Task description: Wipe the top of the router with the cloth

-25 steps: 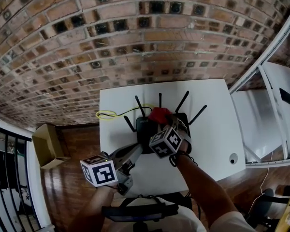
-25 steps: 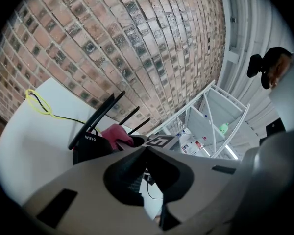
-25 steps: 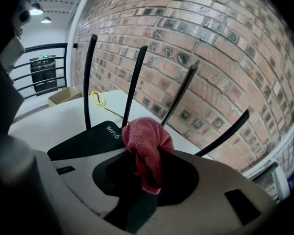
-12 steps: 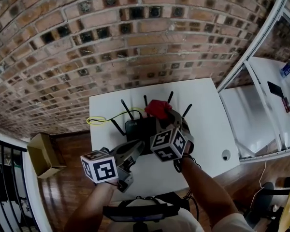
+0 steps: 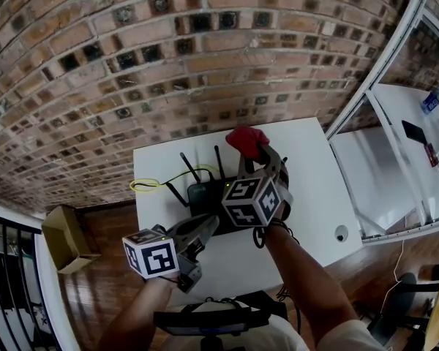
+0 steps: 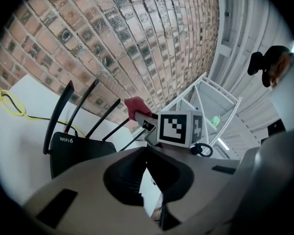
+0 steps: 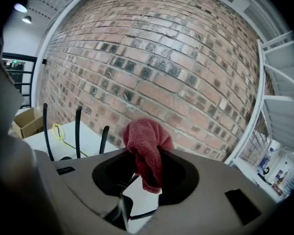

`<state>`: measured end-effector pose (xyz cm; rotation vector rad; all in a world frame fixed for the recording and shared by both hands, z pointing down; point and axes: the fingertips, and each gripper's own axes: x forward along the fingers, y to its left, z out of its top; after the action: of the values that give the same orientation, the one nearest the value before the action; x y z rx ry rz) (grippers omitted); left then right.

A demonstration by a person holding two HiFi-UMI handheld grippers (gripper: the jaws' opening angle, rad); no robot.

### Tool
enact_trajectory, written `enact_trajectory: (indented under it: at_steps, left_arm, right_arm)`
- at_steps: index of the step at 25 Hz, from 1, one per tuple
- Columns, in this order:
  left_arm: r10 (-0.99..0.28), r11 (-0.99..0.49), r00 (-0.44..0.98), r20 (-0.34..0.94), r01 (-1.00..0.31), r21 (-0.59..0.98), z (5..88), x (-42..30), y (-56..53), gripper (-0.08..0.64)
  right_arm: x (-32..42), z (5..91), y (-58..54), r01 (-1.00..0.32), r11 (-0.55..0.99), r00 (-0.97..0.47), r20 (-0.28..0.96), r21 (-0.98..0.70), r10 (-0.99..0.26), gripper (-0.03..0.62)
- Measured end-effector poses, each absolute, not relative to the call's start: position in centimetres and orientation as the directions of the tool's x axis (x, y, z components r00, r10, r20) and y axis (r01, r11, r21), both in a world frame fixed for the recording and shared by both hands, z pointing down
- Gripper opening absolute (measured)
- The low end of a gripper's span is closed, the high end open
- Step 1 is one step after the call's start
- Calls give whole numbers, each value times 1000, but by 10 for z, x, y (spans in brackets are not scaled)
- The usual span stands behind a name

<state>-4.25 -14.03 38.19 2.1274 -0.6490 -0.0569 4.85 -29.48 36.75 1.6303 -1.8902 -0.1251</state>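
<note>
Had red cloth (image 5: 247, 139) pinched in right claw (image 5: 257, 156), up clear of the router (image 5: 207, 196), over its antennas. Had left claw (image 5: 207, 227) closed on nothing, near router's front. Found router flat on white surface (image 5: 314, 178).

Soft even daylight; head view dim. Fisheye bows brick wall (image 5: 205, 64); gripper views vignetted black.

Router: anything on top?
Visible top of the router is bare; the cloth is held clear of it in the right gripper. That gripper hides the router's right part.
</note>
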Motion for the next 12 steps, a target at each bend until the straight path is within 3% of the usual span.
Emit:
enact_trajectory:
  at_steps: [12]
  left_arm:
    - [-480,-468,858,183,-426,774,388,-57,-142,9]
  right_arm:
    - [46,438,-290,-851,252,39,535,460,-844,126]
